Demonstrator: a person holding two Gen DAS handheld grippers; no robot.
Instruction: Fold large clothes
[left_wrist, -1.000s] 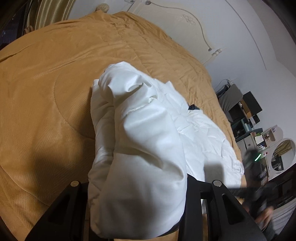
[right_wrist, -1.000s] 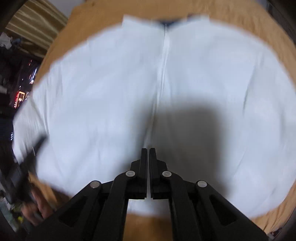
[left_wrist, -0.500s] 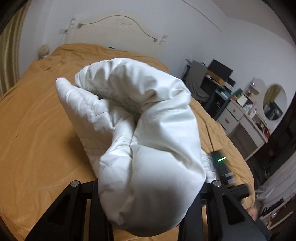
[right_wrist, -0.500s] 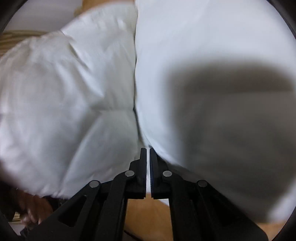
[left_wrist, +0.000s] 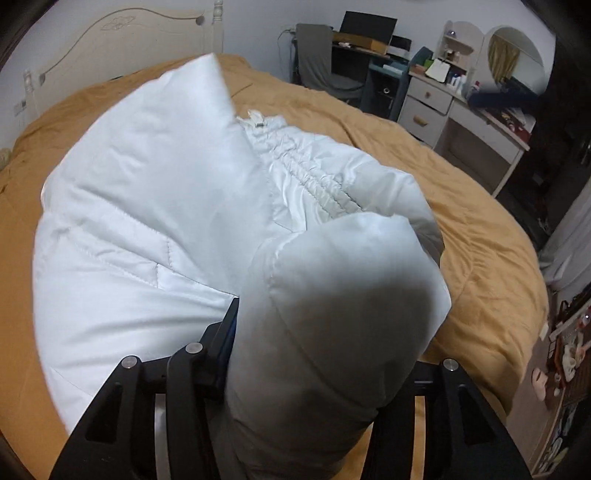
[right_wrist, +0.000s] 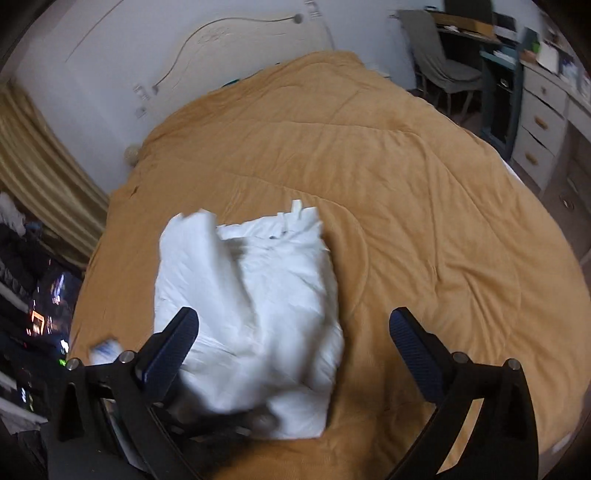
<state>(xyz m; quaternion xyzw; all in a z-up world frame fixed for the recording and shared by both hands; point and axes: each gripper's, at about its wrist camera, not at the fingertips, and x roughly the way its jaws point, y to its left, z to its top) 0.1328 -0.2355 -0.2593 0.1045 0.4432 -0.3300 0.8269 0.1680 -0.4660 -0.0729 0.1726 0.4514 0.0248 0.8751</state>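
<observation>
Jacket: white padded jacket (right_wrist: 255, 317) lies partly folded on the near left part of the bed, one puffy fold raised.
Left gripper (left_wrist: 317, 354): jaws opening, a thick roll of the jacket between them, pads pressing on it.
Right gripper (right_wrist: 291, 339): jaws spread wide and opening, nothing gripped, above the jacket.
Open room: bare orange bedspread (right_wrist: 424, 206) right of and beyond the jacket.
Room: cream headboard (right_wrist: 236, 44), grey chair (left_wrist: 317, 59), white dresser (left_wrist: 454, 110).
Writing: none legible.
</observation>
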